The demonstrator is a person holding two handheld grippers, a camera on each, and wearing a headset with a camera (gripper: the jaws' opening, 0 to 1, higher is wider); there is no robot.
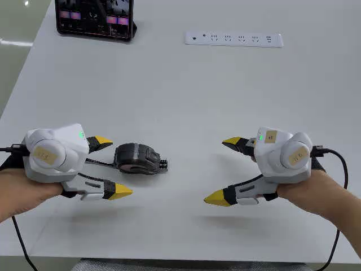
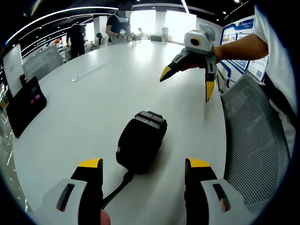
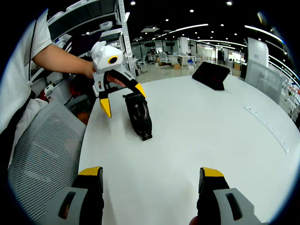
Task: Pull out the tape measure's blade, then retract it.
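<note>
head view: the tape measure lies on the desk between the spread jaws of the left hand-held gripper, the right hand-held gripper is spread too, and i think it is hard and good to squeeze while its little end tab is slippery.

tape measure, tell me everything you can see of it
The tape measure is a black case, plastic or rubber by its look, a paler round patch on one side. It rests on the white table, blade retracted, hook end away from the left gripper, whose open jaws flank its rear without touching. A black cord trails from that rear.
</note>
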